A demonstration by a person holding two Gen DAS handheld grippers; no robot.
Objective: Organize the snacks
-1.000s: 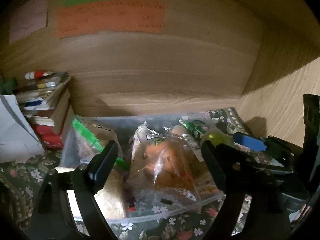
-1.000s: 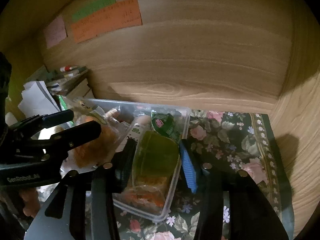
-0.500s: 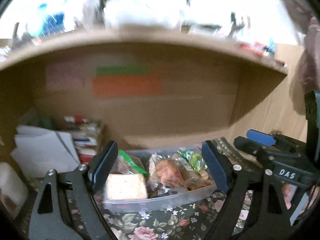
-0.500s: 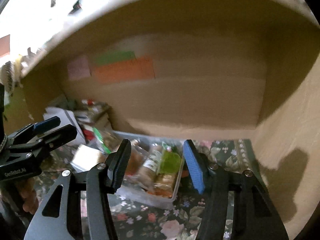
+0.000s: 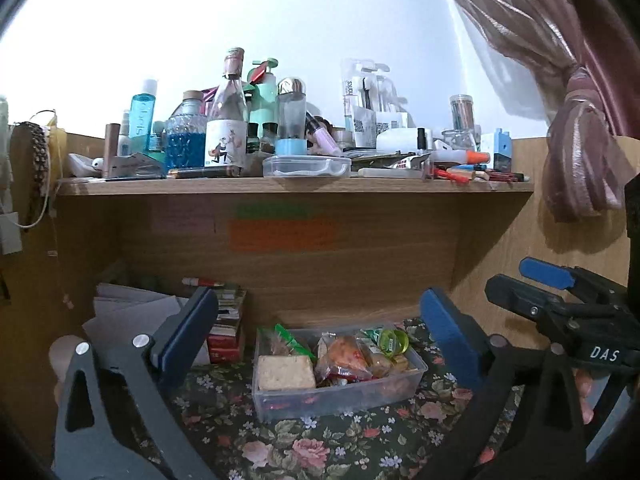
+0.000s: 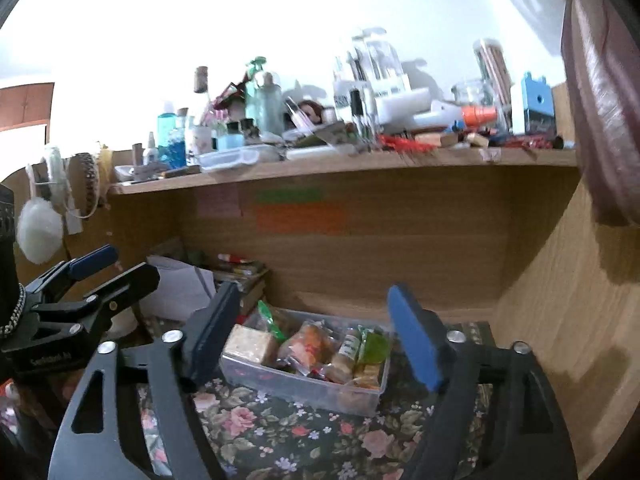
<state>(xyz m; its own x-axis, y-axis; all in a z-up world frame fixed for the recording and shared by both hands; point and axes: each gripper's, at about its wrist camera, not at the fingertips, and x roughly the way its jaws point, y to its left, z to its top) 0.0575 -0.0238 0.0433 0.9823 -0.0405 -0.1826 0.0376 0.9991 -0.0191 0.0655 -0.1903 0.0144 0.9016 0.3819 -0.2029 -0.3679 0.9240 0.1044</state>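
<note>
Wood shelf (image 5: 296,186) overhangs the nook; floral tabletop (image 5: 304,444) below it carries the clear bin (image 5: 340,394), packed with snacks (image 5: 340,354) and standing well back under the shelf. Left gripper (image 5: 320,328) and right gripper (image 6: 312,326): jaws have just been opening, now wide apart, nothing between them, both clear of the bin. Judgement: filling looks done. To finish well, keep both jaws spread, draw straight away, avoid clipping the bin rim or shelf edge.
</note>
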